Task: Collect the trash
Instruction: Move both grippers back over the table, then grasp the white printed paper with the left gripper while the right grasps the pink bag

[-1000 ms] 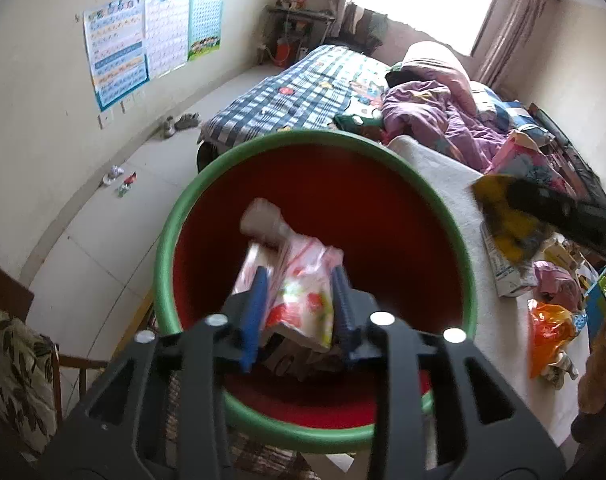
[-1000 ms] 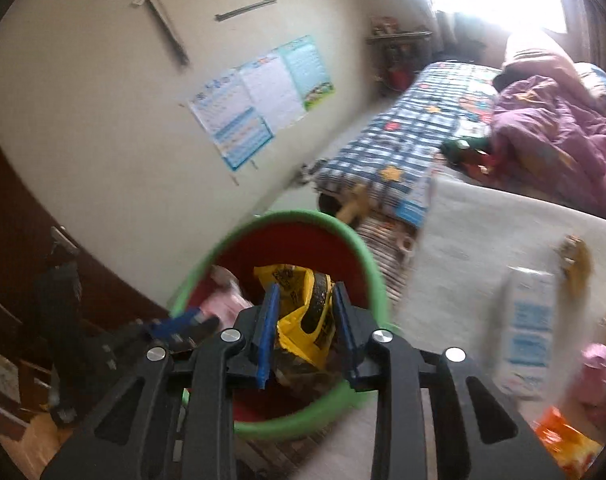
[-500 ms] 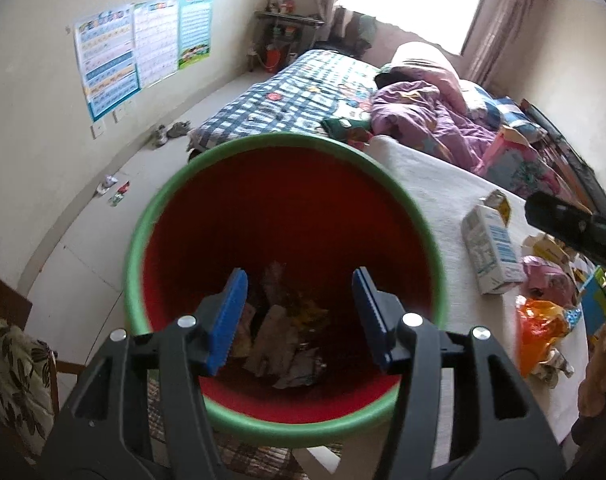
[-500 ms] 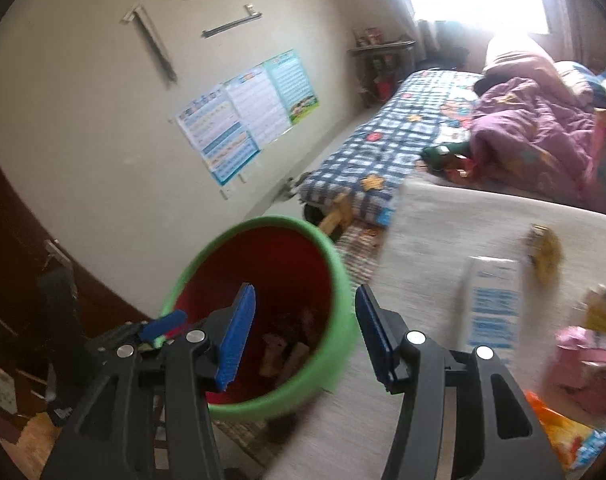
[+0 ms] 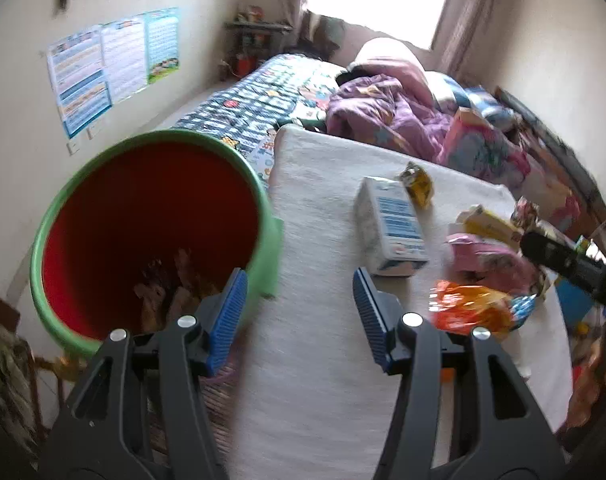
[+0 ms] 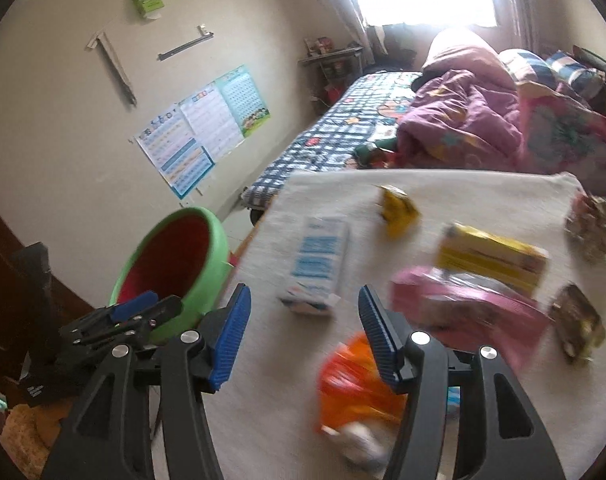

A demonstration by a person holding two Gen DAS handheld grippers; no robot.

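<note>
A red bin with a green rim stands at the table's left edge, with several wrappers in its bottom; it also shows in the right wrist view. My left gripper is open and empty over the table beside the bin. My right gripper is open and empty above the table. On the table lie a white and blue carton, a small yellow wrapper, an orange wrapper, a pink packet and a yellow box.
The table wears a white cloth. A bed with a checked blanket and purple quilt lies behind it. Posters hang on the left wall. More wrappers lie at the table's right edge.
Both grippers opened and dropped their wrappers into the bin. Both have since swung right, from above the bin to over the table.
</note>
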